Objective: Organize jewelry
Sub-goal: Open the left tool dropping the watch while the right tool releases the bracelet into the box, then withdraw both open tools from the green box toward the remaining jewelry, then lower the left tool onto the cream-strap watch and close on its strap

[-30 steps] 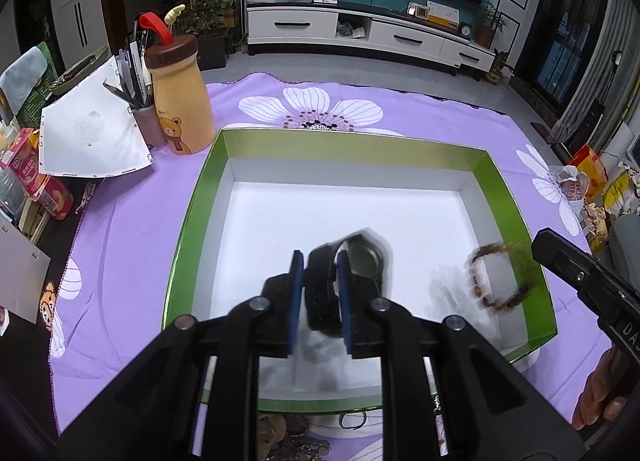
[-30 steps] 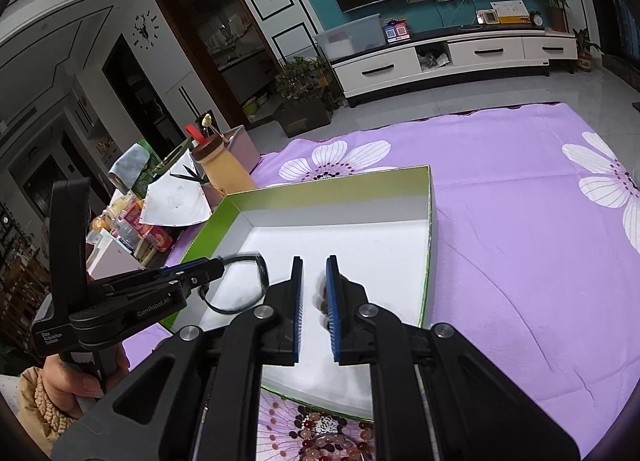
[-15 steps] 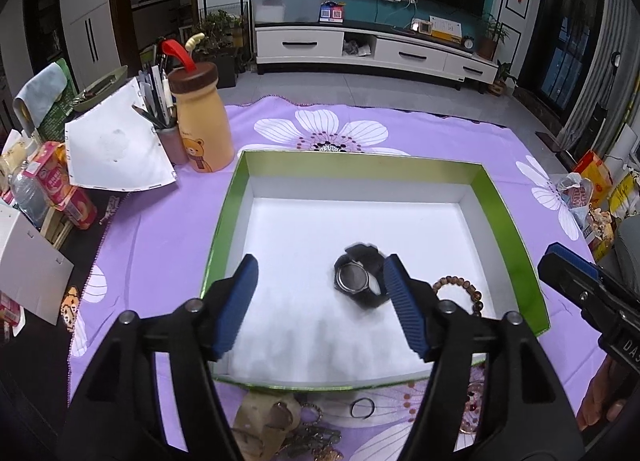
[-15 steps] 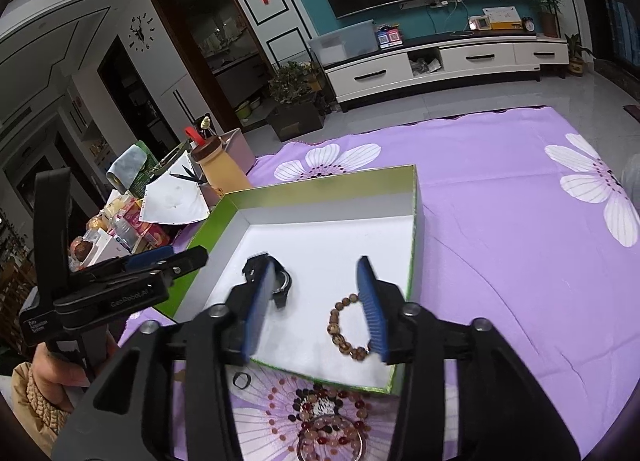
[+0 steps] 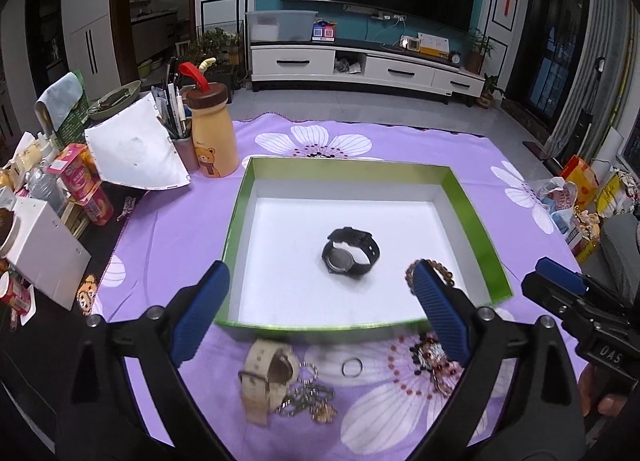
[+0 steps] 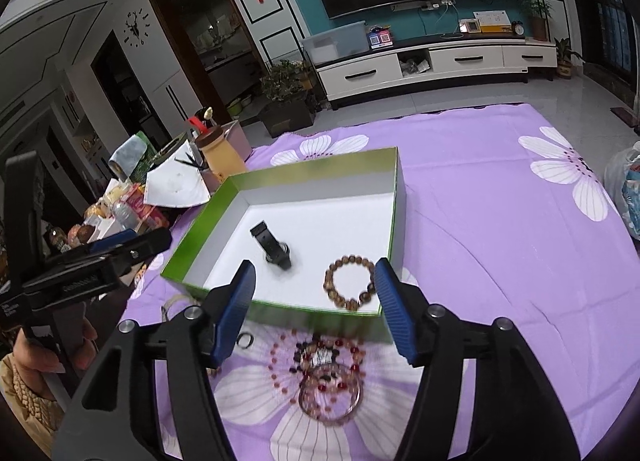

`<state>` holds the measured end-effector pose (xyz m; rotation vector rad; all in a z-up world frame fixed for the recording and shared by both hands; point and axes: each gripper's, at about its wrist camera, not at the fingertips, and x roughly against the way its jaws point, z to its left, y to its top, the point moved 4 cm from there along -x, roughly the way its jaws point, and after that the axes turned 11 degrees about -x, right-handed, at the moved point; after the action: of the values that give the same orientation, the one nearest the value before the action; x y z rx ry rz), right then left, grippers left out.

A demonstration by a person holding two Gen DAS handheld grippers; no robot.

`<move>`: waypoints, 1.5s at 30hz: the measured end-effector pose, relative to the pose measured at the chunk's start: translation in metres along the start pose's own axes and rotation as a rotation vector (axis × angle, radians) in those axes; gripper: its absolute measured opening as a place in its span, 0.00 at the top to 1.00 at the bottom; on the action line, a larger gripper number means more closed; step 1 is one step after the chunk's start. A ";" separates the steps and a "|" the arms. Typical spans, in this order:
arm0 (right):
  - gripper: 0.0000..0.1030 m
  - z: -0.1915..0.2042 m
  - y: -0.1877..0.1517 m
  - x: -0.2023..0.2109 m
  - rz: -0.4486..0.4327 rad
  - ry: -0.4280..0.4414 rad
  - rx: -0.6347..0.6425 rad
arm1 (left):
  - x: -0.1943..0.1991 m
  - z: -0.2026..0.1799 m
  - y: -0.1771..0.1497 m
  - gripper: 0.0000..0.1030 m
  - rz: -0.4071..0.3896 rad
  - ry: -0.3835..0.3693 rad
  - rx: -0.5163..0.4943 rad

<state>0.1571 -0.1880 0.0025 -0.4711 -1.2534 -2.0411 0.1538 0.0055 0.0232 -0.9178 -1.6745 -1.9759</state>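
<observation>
Purple cloth (image 5: pixel 168 229) printed with white flowers covers the table, and beyond it a living room shows a dark television on a teal wall, a white media cabinet (image 5: pixel 360 69) and potted plants. Red hanging ornaments flank the screen and a deer-head clock sits high on the wall. Ahead of both claws lies a green-walled box (image 5: pixel 476 221) with a white floor. The left gripper (image 5: pixel 316 317) has just been opening and its blue pads stand wide apart with nothing pressed between them; a black watch (image 5: pixel 350 255) rests in the box just ahead of it. The right gripper (image 6: pixel 316 309) has also been opening, pads apart, and a brown bead bracelet (image 6: pixel 350 283) lies free on the box floor between and just beyond its tips. Nearer than the box, under the claws, sit a cream watch (image 5: pixel 266 375), a small ring (image 5: pixel 352 366), chains and a red bead bracelet (image 6: pixel 324 377). Far left of the claws stands a bear-printed bottle (image 5: pixel 210 137). "DAS" reads on the right gripper's body in the left view; lettering on the left gripper is blurred.
</observation>
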 end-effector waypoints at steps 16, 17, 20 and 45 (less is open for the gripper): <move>0.29 0.005 -0.042 0.042 -0.002 -0.071 0.046 | 0.054 0.016 -0.051 0.02 -0.010 -0.008 0.068; 0.29 0.003 -0.043 0.044 -0.002 -0.072 0.043 | 0.057 0.022 -0.055 0.02 -0.011 -0.007 0.085; 0.29 -0.002 -0.046 0.049 -0.006 -0.073 0.022 | 0.063 0.040 -0.067 0.02 -0.010 0.008 0.134; 0.29 0.004 -0.113 0.019 0.151 -0.016 0.078 | 0.014 0.052 -0.135 0.02 0.099 -0.053 0.205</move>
<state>0.0631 -0.1576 -0.0559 -0.5296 -1.2626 -1.8588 0.0654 0.0860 -0.0596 -0.9645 -1.7851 -1.6931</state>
